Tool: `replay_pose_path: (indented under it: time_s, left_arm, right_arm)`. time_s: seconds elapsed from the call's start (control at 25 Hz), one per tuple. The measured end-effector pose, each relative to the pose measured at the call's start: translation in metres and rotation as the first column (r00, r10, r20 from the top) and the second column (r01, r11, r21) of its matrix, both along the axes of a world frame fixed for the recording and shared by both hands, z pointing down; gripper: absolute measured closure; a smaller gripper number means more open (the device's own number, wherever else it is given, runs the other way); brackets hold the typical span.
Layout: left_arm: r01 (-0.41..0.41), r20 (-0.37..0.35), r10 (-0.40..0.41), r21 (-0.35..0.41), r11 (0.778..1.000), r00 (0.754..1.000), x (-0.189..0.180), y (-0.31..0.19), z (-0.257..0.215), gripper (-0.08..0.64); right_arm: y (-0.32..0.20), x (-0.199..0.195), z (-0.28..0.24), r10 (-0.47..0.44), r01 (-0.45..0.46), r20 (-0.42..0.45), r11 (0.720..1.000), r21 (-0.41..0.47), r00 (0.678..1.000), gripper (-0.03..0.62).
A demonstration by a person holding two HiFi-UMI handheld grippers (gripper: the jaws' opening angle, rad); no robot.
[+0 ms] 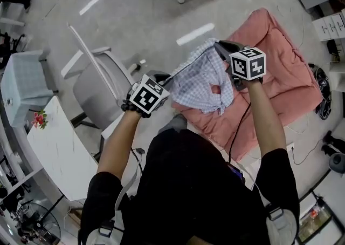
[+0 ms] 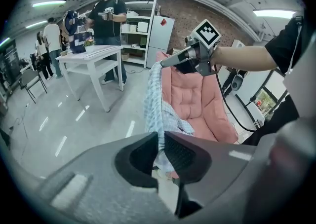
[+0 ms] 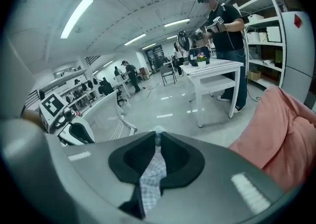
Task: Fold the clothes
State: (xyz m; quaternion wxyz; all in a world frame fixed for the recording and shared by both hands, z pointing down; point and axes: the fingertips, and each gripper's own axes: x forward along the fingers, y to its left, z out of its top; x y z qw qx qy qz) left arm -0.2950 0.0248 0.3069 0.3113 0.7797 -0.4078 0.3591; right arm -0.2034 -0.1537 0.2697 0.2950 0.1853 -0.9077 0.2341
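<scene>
Checked shirt [image 1: 205, 84] hangs between left gripper [image 2: 160, 140] and right gripper [image 3: 158, 140] — both clamp it.

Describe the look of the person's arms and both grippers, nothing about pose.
The left gripper and right gripper have grey bodies and black-padded jaws. Each carries a white cube printed with black square markers. A black cable trails from the right one. The person wears a black short-sleeved top.
</scene>
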Motion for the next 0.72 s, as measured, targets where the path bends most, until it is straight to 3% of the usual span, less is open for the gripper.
replay_pose_path:
  time_s: [0.36, 0.72]
  left_arm:
    - [0.000, -0.023, -0.001, -0.027, 1.000, 1.000, -0.010, 0.003, 0.030, 0.508]
    - [-0.035, -0.021, 0.035, -0.025, 0.999, 0.999, -0.014, -0.001, 0.035, 0.508]
  right_arm:
    - [0.011, -0.023, 0.034, 0.025, -0.027, -0.024, 0.999, -0.047, 0.999, 0.554]
    - [0.015, -0.018, 0.042, 0.082, -0.084, -0.037, 0.995, -0.059, 0.996, 0.554]
